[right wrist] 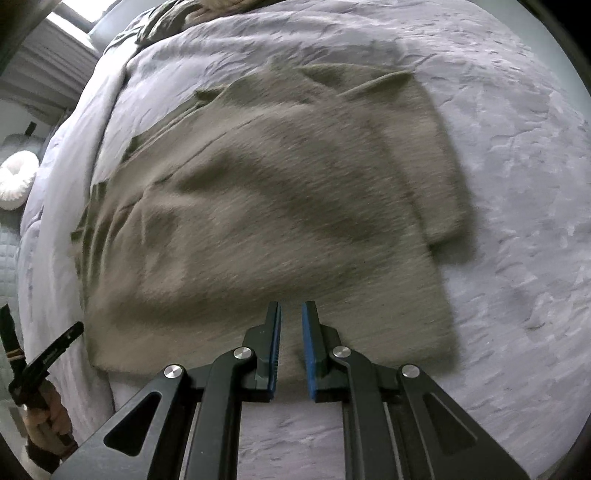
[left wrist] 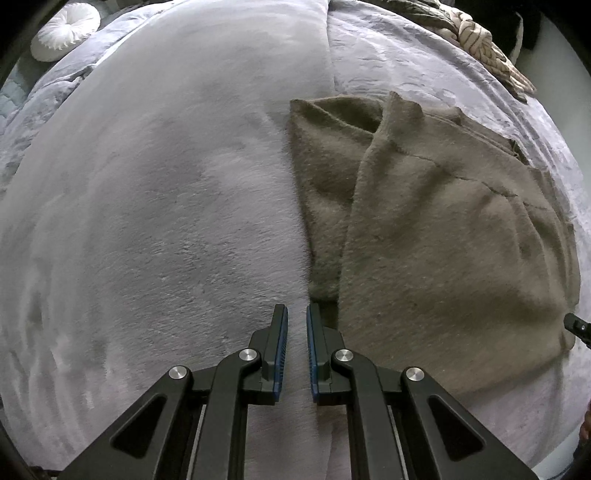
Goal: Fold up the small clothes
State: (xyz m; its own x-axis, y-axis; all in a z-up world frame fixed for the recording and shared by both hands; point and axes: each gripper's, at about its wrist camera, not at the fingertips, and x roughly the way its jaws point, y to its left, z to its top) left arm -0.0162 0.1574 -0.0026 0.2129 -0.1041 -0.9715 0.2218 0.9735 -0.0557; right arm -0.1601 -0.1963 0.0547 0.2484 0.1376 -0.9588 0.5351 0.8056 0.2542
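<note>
Cloth lies part-folded: the olive knit garment (right wrist: 266, 206) fills the centre of the right wrist view and the right half of the left wrist view, flat on the grey bedspread (left wrist: 147, 221). Both the left gripper (left wrist: 296, 314) and right gripper (right wrist: 291, 310) hang empty, jaws nearly together. I judge a fold just laid; next comes gripping the near hem for another.

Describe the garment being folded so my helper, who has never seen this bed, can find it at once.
Start from the wide grey bedspread that covers the bed. Lying flat on it is a fuzzy olive-brown knit garment, already partly folded over itself. It is the only brown piece spread out here, unlike the striped cream fabric bunched at the far edge and the round white cushion.
</note>
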